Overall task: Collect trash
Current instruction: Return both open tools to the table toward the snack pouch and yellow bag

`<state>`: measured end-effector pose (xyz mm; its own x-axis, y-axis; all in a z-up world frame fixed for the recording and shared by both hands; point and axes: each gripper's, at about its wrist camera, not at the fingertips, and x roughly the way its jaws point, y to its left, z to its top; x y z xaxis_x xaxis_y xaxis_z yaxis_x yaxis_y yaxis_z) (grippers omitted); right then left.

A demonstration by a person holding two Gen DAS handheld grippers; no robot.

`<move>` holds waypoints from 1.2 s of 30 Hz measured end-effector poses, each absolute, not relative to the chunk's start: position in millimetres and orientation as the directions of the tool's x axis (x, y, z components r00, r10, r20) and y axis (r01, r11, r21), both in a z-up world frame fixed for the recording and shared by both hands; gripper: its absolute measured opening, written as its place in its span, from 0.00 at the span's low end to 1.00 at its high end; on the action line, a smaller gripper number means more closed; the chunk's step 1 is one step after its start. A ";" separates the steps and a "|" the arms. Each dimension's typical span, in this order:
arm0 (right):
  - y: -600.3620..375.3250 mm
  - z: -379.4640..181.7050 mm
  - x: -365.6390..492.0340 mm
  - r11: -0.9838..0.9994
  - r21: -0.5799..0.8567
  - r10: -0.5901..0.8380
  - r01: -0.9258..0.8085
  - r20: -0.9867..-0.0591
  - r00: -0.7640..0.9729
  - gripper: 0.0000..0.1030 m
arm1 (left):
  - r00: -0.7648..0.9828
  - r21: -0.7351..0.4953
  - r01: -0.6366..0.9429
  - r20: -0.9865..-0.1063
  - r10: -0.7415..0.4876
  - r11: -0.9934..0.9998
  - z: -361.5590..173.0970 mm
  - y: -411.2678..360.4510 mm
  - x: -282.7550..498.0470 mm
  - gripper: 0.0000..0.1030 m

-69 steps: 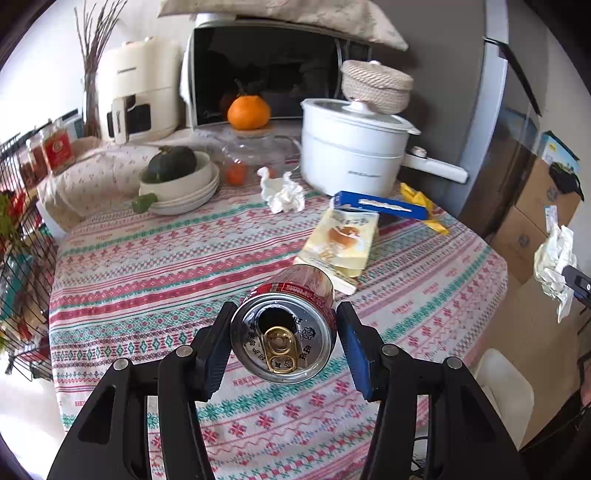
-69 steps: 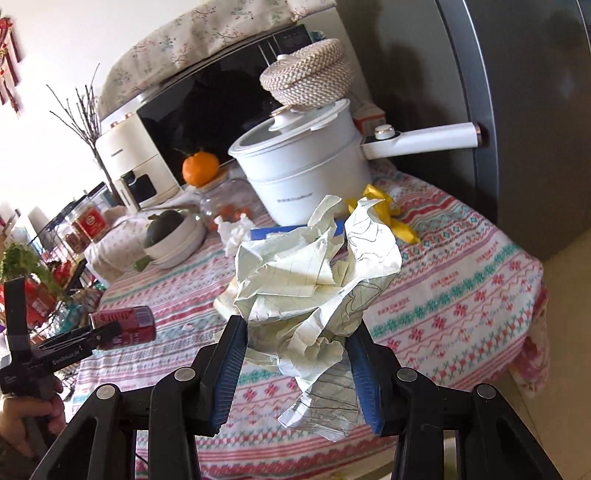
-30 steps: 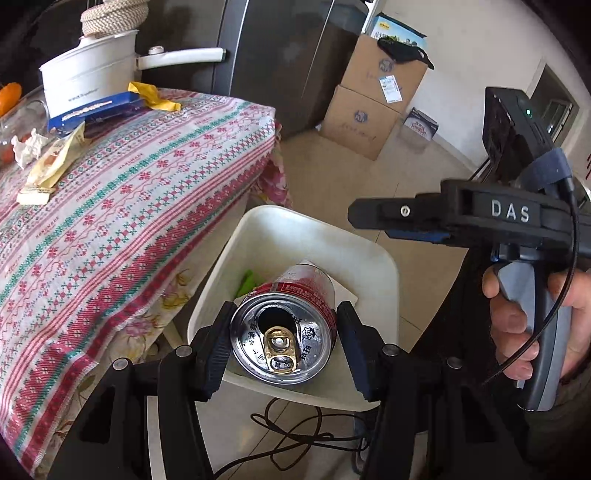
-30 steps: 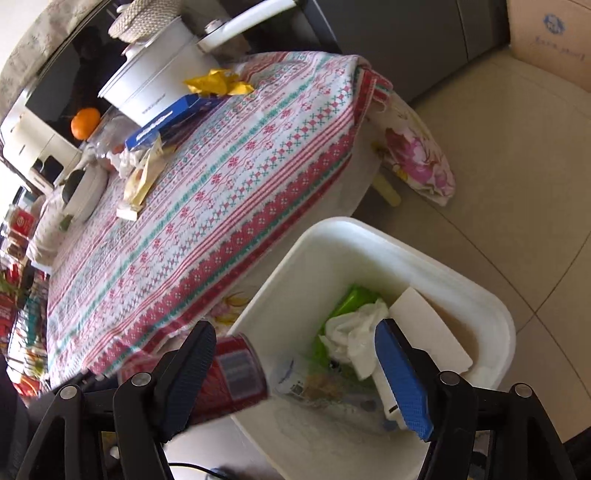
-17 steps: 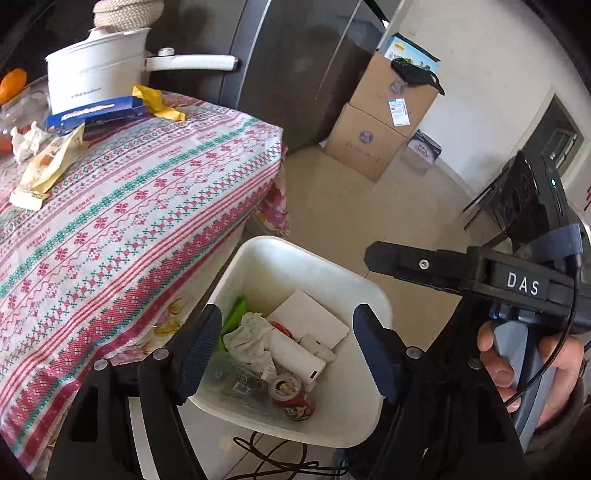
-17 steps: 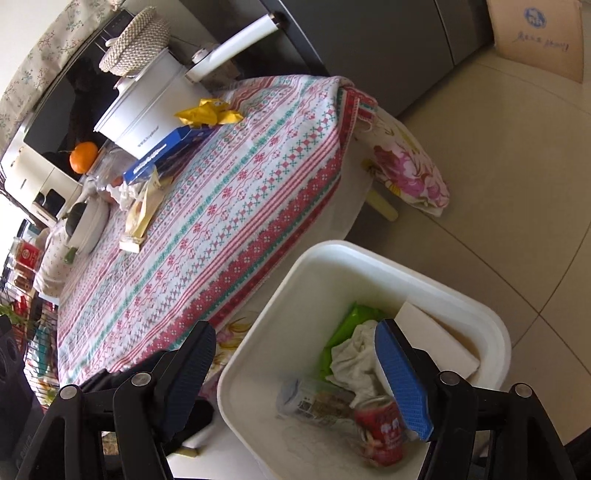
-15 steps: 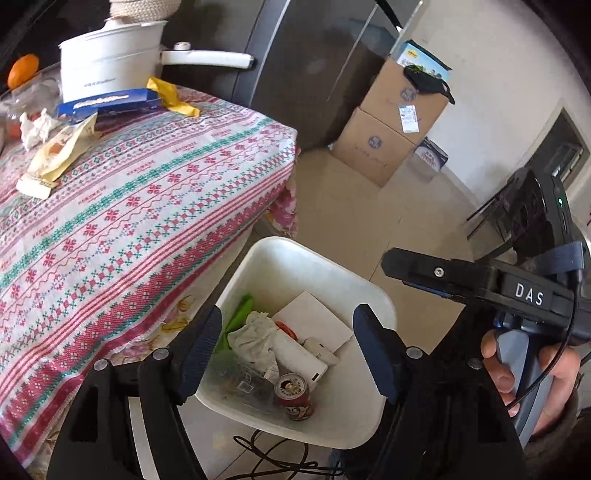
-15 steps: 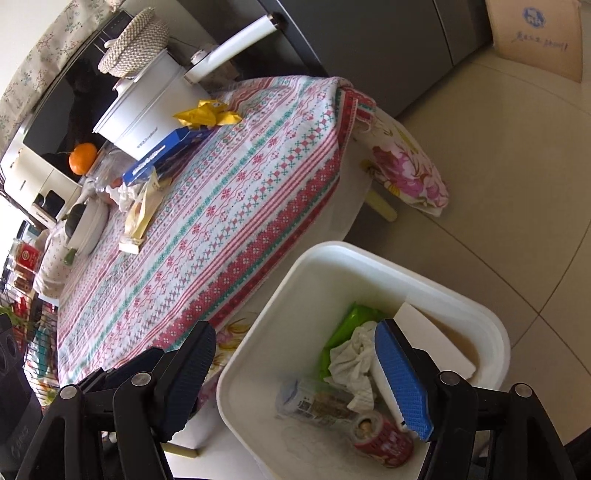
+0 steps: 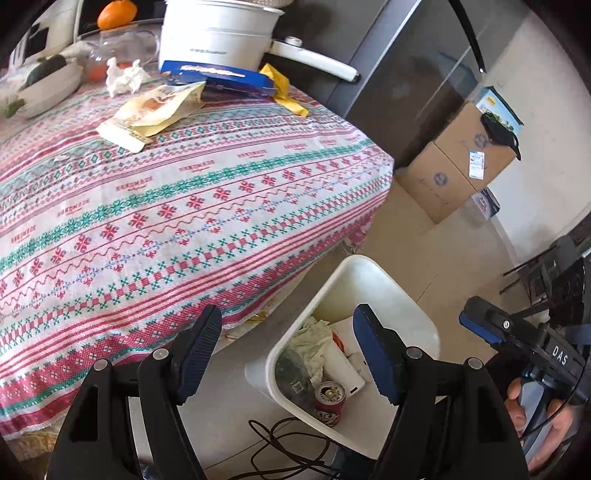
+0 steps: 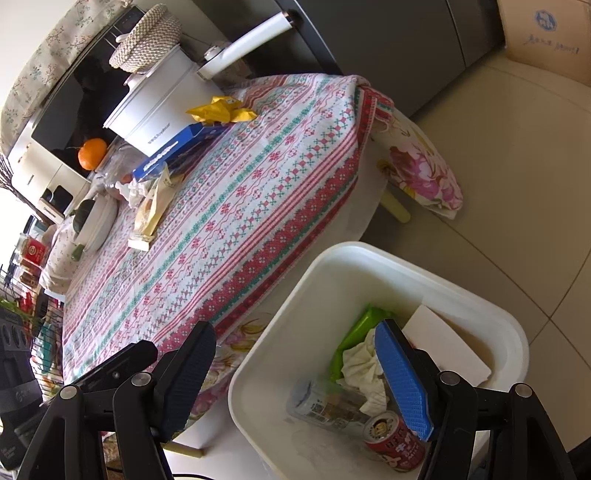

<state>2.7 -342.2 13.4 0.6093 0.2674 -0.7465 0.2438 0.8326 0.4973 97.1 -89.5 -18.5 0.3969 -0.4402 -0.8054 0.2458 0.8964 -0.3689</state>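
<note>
Both my tongs are spread with nothing between them. My left tongs [image 9: 286,347] hang over the gap between the worktop [image 9: 184,206] and the white bin [image 9: 369,269] on the floor; my right tongs [image 10: 295,373] hang above the bin [image 10: 332,266], just off the worktop's near edge.

The bin already has a fair load: a red can [image 10: 393,439] upright at its near side, crumpled paper [image 10: 364,363] in the middle, a clear bottle [image 10: 325,406] lying flat, a green wrapper [image 10: 364,325] and a white card [image 10: 448,349] against the far wall. So that part I count as done.

What is left sits toward the far edge of the worktop: a yellowish snack packet [image 9: 155,110], a wad of white tissue [image 9: 123,75], a flat blue box [image 9: 221,75] and a yellow wrapper [image 9: 282,88] beside the white pot [image 9: 218,35]. The orange [image 9: 116,13] and the bowl [image 9: 48,86] look like things to keep. I judge the job roughly half through, with my next trip going back to that far cluster.
</note>
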 end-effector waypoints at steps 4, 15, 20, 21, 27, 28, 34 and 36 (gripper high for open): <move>-337.0 12.0 5.3 0.841 0.488 0.267 0.233 -0.750 0.605 0.74 | 0.415 -0.392 0.163 -0.805 -0.423 0.906 -18.0 -66.4 109.4 0.74; -315.7 8.2 18.0 0.872 0.451 0.268 0.187 -0.762 0.589 0.74 | 0.529 -0.260 0.096 -0.804 -0.270 0.961 5.2 -19.4 160.4 0.74; -315.7 2.7 32.0 0.849 0.492 0.309 0.194 -0.758 0.574 0.74 | 0.554 -0.228 0.083 -0.799 -0.235 0.970 10.7 2.3 197.6 0.74; -314.6 3.3 35.4 0.851 0.489 0.307 0.194 -0.761 0.571 0.74 | 0.564 -0.207 0.083 -0.797 -0.217 0.975 12.3 6.0 205.5 0.74; -304.7 14.8 64.0 0.879 0.451 0.292 0.152 -0.763 0.576 0.74 | 0.559 -0.157 0.161 -0.800 -0.221 0.974 0.2 16.6 259.0 0.78; -304.1 17.5 70.3 0.881 0.450 0.292 0.148 -0.761 0.579 0.74 | 0.556 -0.144 0.175 -0.802 -0.219 0.974 -3.5 13.7 266.8 0.78; -296.2 27.8 110.3 0.902 0.414 0.269 0.126 -0.764 0.586 0.74 | 0.571 0.024 0.282 -0.807 -0.148 0.959 -16.1 -22.9 302.2 0.79; -291.7 27.9 124.4 0.905 0.408 0.269 0.120 -0.767 0.583 0.74 | 0.563 0.058 0.325 -0.814 -0.144 0.944 -22.1 -40.6 311.2 0.79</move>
<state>124.4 -291.7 27.9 0.5825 0.2690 -0.7670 0.1200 0.9049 0.4084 311.2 -40.6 -22.1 0.5633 -0.1444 -0.8135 0.3253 0.9438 0.0577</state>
